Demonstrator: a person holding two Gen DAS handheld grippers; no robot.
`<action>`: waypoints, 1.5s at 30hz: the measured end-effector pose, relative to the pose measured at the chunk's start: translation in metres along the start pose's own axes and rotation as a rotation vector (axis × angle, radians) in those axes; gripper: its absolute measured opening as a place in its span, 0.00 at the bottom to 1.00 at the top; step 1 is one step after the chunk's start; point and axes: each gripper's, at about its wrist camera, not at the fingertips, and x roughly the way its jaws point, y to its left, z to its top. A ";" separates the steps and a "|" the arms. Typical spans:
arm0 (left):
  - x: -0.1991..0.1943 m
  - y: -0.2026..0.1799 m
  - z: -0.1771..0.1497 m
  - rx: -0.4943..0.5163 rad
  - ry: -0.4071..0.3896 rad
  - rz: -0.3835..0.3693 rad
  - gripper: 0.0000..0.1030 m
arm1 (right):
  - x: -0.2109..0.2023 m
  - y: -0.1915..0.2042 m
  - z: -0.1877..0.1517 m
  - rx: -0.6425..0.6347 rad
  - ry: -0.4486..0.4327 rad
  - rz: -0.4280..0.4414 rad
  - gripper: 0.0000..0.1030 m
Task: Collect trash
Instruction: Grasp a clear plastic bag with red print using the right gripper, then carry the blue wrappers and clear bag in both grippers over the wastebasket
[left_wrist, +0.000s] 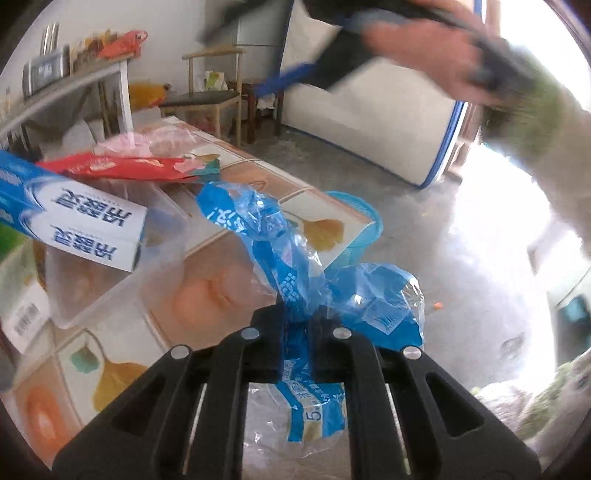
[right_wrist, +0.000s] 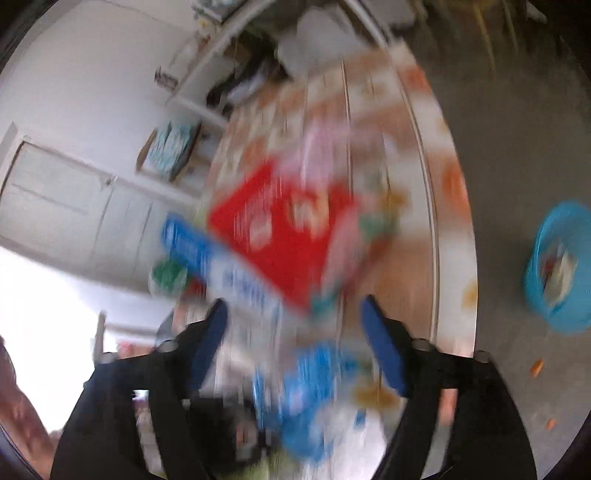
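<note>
Beside the table (left_wrist: 229, 236), blue basket (right_wrist: 561, 266) with scraps; left gripper (left_wrist: 293, 328) clenched on blue wrapper (left_wrist: 280, 251), right gripper (right_wrist: 295, 321) released

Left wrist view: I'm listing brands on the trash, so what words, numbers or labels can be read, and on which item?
"冷酸灵", printed twice, upside down in the view: blue and white box.
"5": blue plastic bag in the left gripper; its other print is too crumpled to read.
Barcode label at the left edge: too small to read.
Red packet: print unreadable.
Right wrist view: too blurred to read anything.
</note>
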 end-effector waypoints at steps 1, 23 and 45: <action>0.001 0.002 0.001 -0.014 0.000 -0.017 0.07 | 0.011 0.004 0.018 -0.010 -0.014 -0.024 0.79; 0.002 0.015 -0.007 -0.048 -0.022 -0.094 0.06 | 0.146 0.000 0.114 -0.036 -0.006 -0.399 0.26; -0.002 -0.041 0.106 0.063 -0.058 -0.052 0.06 | -0.141 -0.105 -0.027 0.108 -0.432 -0.312 0.22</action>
